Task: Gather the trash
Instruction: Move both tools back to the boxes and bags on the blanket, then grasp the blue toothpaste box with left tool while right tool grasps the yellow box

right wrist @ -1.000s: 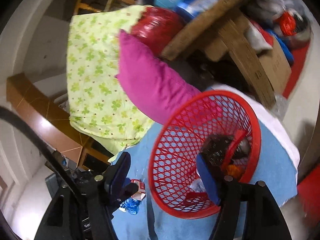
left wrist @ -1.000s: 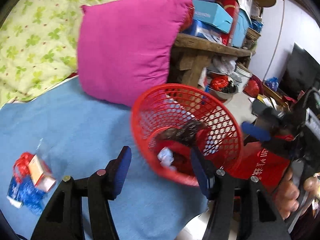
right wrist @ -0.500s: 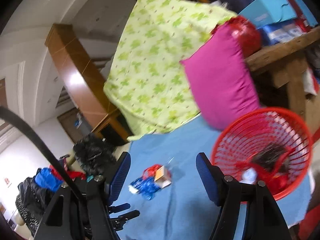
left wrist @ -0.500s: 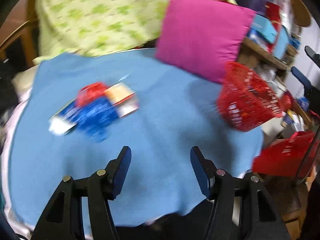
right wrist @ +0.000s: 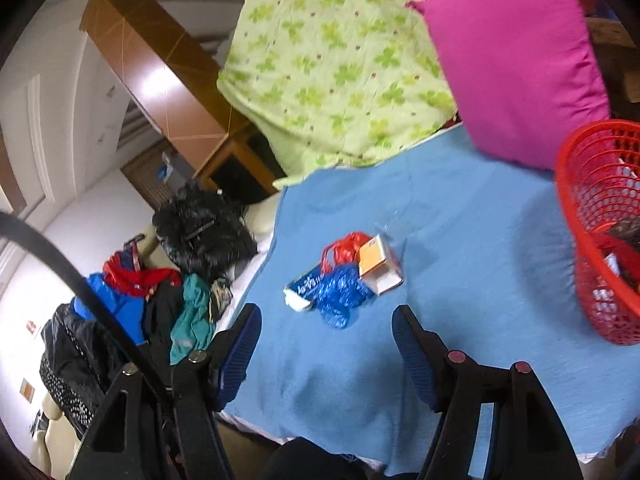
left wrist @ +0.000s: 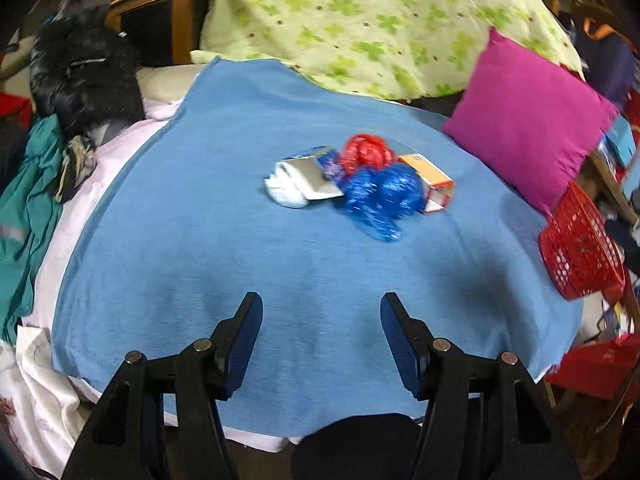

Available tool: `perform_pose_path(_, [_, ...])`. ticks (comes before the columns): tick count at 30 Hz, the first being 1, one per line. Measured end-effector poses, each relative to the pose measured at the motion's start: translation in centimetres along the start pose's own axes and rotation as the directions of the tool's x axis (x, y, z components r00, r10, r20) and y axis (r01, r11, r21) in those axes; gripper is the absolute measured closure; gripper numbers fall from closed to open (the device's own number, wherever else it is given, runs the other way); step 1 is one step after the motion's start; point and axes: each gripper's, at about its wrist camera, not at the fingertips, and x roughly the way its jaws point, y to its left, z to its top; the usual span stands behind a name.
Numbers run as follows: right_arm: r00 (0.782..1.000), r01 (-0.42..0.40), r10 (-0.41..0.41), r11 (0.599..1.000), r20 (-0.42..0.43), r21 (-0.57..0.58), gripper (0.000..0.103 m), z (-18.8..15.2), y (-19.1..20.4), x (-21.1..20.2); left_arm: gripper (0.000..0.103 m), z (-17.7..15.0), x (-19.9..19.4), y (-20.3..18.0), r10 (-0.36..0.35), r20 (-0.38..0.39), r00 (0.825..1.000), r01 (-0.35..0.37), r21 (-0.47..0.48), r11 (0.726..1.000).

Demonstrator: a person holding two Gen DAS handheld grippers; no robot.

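judging by the red basket (right wrist: 600,240) already holding scraps, collecting is partway: a trash pile (left wrist: 360,184) lies mid blue blanket (left wrist: 240,260); left gripper (left wrist: 322,334) and right gripper (right wrist: 326,346) spread, empty.

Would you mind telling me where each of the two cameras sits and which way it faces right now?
Left wrist: on the left gripper, angled down over the blue cloth at the trash pile; both open fingers show.
Right wrist: on the right gripper, facing the same pile, red basket at right; open fingers show.
Shared: pile, basket, pink pillow, green quilt.
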Motion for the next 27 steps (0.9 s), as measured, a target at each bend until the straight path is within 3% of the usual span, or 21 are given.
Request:
perform_pose_path(13, [0.991, 0.061, -0.063, 0.998, -0.119, -0.019, 0.032, -0.7, 0.5, 6.3, 0.041, 0.7, 2.5, 3.1, 0.019, -0.014, 1.0, -0.02, -0.036, 0.999])
perform_pose_path(19, [0.982, 0.105, -0.106, 0.994, -0.158, -0.017, 0.032, 0.2, -0.4, 10.0, 0.041, 4.2, 3.6, 4.3, 0.011, 0.017, 1.0, -0.01, -0.037, 0.999])
perform_pose_path(27, [0.972, 0.16, -0.161, 0.987, -0.169, -0.015, 0.032, 2.2, -1.8, 15.7, 0.041, 10.5, 7.9, 4.7, -0.026, 0.046, 0.999, 0.027, -0.027, 0.999])
